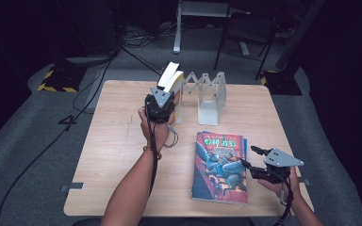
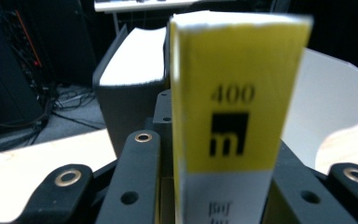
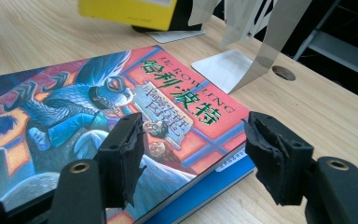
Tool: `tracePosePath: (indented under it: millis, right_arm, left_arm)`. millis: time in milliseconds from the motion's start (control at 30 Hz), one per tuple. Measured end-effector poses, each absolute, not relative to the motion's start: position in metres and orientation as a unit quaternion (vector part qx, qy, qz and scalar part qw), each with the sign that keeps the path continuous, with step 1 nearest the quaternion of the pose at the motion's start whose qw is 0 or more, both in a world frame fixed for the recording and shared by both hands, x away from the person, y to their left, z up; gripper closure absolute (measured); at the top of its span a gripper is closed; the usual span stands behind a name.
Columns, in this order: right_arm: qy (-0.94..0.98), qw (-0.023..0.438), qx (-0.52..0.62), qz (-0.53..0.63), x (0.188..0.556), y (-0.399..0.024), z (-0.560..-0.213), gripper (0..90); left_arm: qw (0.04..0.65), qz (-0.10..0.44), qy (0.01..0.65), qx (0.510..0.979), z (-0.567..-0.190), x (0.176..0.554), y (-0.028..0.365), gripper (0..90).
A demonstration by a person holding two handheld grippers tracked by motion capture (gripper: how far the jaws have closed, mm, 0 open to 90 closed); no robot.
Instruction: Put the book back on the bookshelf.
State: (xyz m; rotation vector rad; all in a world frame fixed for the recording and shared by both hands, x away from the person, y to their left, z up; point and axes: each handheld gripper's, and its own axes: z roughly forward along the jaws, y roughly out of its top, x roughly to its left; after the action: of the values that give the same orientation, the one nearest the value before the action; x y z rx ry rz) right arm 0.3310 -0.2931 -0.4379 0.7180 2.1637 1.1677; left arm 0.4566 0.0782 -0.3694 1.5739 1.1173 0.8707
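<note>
Left claw clamped on the spine of a thick yellow-and-white paperback book, black jaws pressed against both covers in the left gripper view. Held upright over the far middle of the pale wooden worktop, page edges up and tilted slightly away, right at the left end of a folding white metal book rack. Just behind it in the left gripper view, a dark grey hardcover book with white page edges, standing in the rack; whether the two books touch, cannot tell. One rounded white rack divider just to the right of the held book.

Right claw open, gripping nothing, black padded jaws spread apart and hovering low over the right edge of a flat-lying illustrated book with a red-and-blue cover and green lettering. Beneath that cover, a second book with a blue edge, stacked directly under it. Stack lying on the near right part of the worktop, in front of the rack and well apart from the held paperback.
</note>
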Motion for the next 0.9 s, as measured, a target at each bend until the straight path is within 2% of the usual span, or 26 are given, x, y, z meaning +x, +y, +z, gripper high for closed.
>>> tracePosePath:
  millis: [467, 600, 900]
  right_arm:
    - [0.817, 0.287, 0.260, 0.427, 0.331, -0.291, -0.441, 37.9]
    - [0.821, 0.285, 0.254, 0.424, 0.330, -0.289, -0.442, 37.8]
    - [0.823, 0.285, 0.248, 0.423, 0.329, -0.288, -0.442, 37.7]
  left_arm:
    - [0.487, 0.386, 0.458, 0.635, -0.369, 0.472, 0.062, 74.2]
    - [0.475, 0.381, 0.485, 0.628, -0.383, 0.471, 0.060, 74.2]
    - [0.479, 0.383, 0.494, 0.617, -0.396, 0.468, 0.056, 70.7]
